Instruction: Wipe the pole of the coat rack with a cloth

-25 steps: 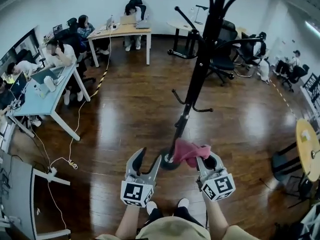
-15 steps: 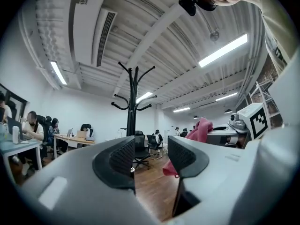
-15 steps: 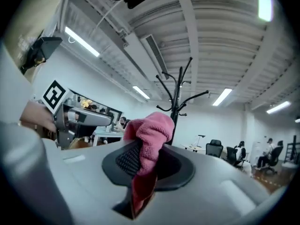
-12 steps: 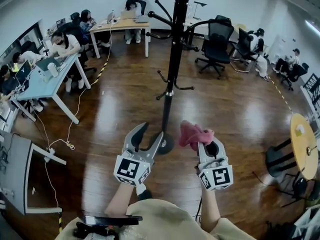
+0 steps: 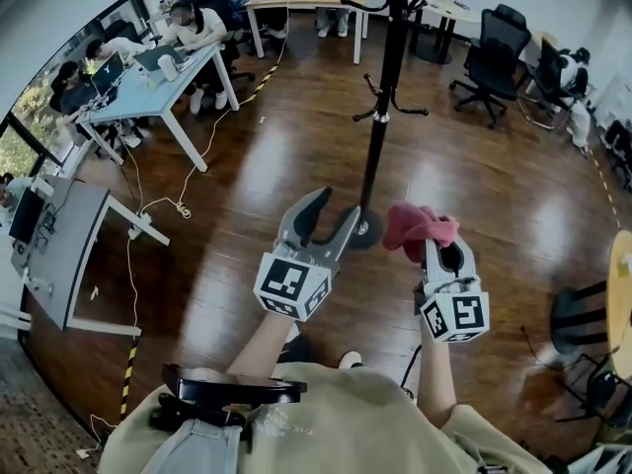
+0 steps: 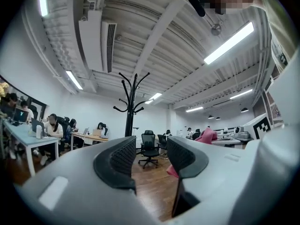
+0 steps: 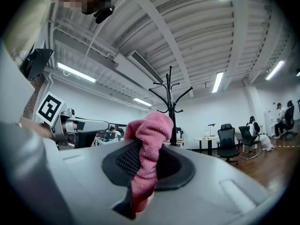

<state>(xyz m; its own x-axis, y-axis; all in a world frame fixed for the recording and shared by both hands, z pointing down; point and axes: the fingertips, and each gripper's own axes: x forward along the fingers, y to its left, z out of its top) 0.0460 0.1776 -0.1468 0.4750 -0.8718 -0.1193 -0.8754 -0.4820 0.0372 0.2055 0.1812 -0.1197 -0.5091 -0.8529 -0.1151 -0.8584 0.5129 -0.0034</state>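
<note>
A black coat rack stands on the wooden floor; its pole [image 5: 380, 117] rises from a round base [image 5: 364, 231], with hooks partway up. It also shows far ahead as the rack [image 6: 130, 107] in the left gripper view and as the rack [image 7: 171, 108] in the right gripper view. My right gripper [image 5: 432, 245] is shut on a pink cloth [image 5: 419, 227], which bunches above its jaws as the cloth [image 7: 146, 149]. It hangs just right of the base. My left gripper [image 5: 330, 219] is open and holds nothing, just left of the base.
Desks with seated people [image 5: 188, 28] line the far left, and cables [image 5: 158, 205] trail over the floor. Black office chairs [image 5: 494, 57] stand at the far right, beside a round yellow table [image 5: 624, 294]. A grey desk [image 5: 69, 255] is at my left.
The view has swung, so the rack now appears more upright and further up the frame. Both grippers have risen toward the base, the cloth still held in the right one.
</note>
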